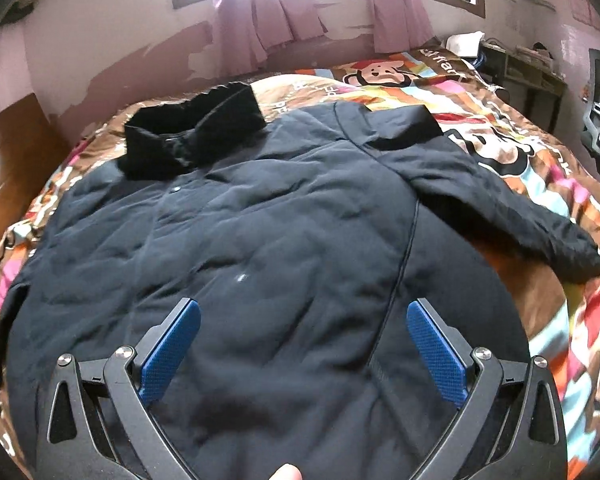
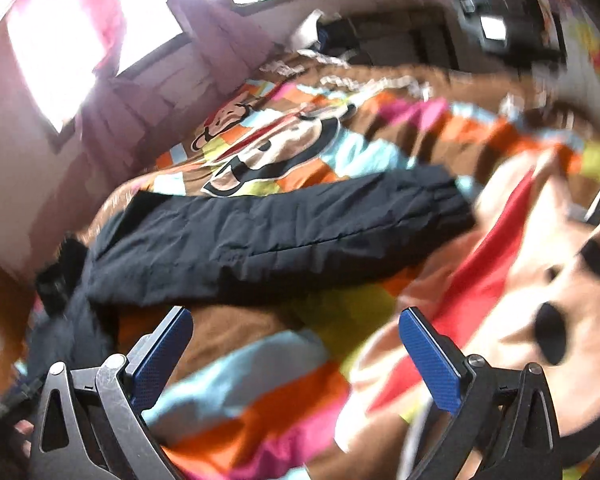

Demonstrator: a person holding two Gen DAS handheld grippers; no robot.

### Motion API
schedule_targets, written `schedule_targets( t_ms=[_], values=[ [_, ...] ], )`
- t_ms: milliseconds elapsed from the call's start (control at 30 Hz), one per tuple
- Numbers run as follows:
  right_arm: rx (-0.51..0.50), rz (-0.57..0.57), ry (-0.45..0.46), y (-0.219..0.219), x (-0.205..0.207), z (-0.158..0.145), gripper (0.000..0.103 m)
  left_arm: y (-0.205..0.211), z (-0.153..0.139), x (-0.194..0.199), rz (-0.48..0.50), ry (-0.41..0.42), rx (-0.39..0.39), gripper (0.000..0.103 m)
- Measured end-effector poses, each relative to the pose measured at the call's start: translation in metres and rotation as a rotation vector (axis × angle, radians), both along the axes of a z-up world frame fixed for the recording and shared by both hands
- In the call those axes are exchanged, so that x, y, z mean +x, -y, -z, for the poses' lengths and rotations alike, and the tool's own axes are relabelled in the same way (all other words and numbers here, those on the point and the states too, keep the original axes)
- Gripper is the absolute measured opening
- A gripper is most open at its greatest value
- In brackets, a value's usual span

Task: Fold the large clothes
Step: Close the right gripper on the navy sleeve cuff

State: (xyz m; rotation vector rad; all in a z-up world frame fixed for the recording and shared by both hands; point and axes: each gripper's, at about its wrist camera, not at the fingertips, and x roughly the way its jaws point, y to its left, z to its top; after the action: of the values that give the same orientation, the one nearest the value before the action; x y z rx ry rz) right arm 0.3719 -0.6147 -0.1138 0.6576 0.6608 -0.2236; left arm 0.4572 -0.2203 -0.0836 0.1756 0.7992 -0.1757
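Dark blue padding covers most of the left wrist view: a large jacket (image 1: 236,248) lies spread flat on a bed, its front facing up, with a black furry collar (image 1: 188,136) at the far end and a snap button just below it. One sleeve (image 1: 512,208) stretches out to the right across the bedding, its cuff lying near the right edge of the bed. The left gripper (image 1: 303,320) hangs over the near part of the jacket body with its jaws wide apart, the blue pads (image 1: 172,352) clear of the cloth and holding nothing. A fingertip (image 1: 286,472) shows at the bottom edge between the gripper's arms.

The right wrist view is blurred. The right gripper (image 2: 296,328) also has its jaws spread wide and empty, and it points across the colourful cartoon-print quilt (image 2: 260,392) toward the same sleeve (image 2: 268,236), which lies beyond its tips. Part of the jacket body shows dark at the left.

Purple curtains (image 1: 260,20) hang by bright windows on the far wall, and a wooden headboard (image 1: 8,160) stands at the left.
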Motion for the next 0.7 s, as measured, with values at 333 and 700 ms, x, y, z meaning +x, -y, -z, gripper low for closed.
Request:
schedule_targets(
  t_ms=[333, 700],
  values=[
    [0.114, 0.081, -0.090, 0.042, 0.062, 0.042, 0.074, 0.014, -0.012, 0.050, 0.035, 0.068, -0.060, 0.101],
    [0.365, 0.267, 0.016, 0.091, 0.056, 0.058, 0.035, 0.042, 0.025, 0.082, 0.110, -0.064, -0.016, 0.101]
  ],
)
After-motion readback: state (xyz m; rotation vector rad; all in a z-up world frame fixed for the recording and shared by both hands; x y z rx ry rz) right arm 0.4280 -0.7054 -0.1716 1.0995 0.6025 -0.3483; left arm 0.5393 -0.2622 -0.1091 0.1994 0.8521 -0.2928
